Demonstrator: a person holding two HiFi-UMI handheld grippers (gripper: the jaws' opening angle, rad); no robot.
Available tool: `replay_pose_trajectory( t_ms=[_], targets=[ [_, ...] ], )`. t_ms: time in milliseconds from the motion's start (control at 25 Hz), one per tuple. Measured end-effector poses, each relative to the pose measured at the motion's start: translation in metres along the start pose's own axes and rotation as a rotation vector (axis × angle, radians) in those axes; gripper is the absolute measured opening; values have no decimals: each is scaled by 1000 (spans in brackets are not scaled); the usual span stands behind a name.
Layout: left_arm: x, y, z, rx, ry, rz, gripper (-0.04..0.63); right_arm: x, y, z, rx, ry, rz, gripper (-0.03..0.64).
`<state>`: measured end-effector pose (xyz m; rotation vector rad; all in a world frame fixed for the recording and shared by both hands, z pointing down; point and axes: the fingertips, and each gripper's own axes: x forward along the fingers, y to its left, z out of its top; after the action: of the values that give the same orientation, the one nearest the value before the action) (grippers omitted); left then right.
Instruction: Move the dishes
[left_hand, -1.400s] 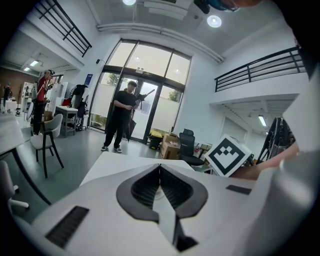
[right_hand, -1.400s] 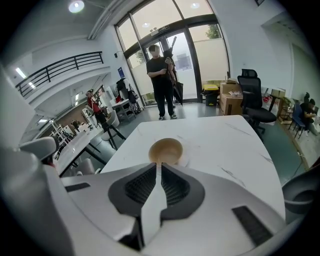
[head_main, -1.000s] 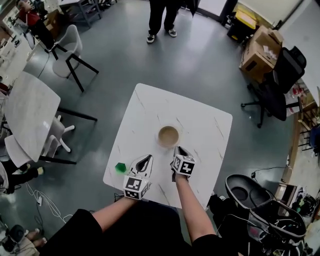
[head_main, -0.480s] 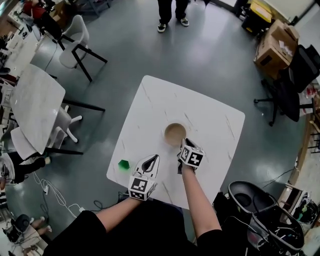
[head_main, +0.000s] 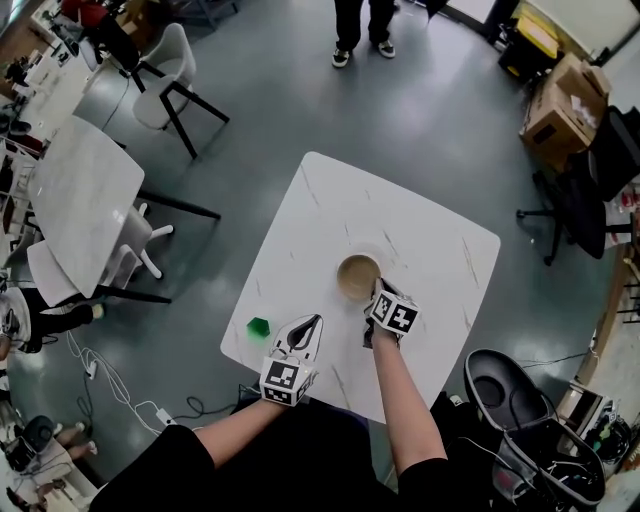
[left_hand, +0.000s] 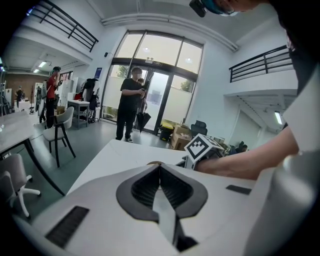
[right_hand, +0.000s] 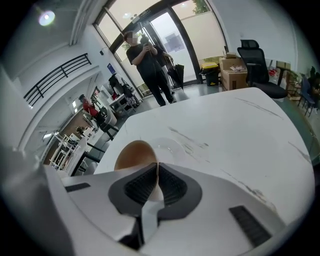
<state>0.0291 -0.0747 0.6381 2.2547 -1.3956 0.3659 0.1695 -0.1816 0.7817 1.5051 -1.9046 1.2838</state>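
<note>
Noted the right gripper (right_hand: 156, 165): jaws had just been closing and now pinched the near rim of the round tan bowl (right_hand: 131, 154), which stood on the white marbled table (right_hand: 225, 125) just beyond the tips. Best to seat the rim deep, then lift level and slow. The left gripper (left_hand: 160, 166) had jaws pressed together, empty. No legible writing, only square markers.

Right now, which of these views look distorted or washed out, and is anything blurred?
Head view: sharp and evenly lit, table edges slightly bowed. Left gripper view: strong fisheye, dark corners, daylight through the glass doors backlighting the standing person. Right gripper view: same fisheye, bowl close up and slightly soft.
</note>
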Motion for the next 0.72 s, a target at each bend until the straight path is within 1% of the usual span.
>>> replay_pose_trajectory(
  t_ms=[160, 360, 480, 720],
  targets=[
    [-11, 3, 0, 20, -12, -13, 17, -13, 13, -6, -26, -2, 4, 28],
    [-32, 7, 8, 21, -38, -30, 17, -38, 33, -30, 7, 6, 22, 28],
    [-51, 22, 12, 5, -55, -20, 17, -48, 48, -55, 42, 18, 29, 28],
    [-101, 62, 3, -15, -62, 9, 17, -63, 82, -119, 87, 64, 31, 28]
  ],
)
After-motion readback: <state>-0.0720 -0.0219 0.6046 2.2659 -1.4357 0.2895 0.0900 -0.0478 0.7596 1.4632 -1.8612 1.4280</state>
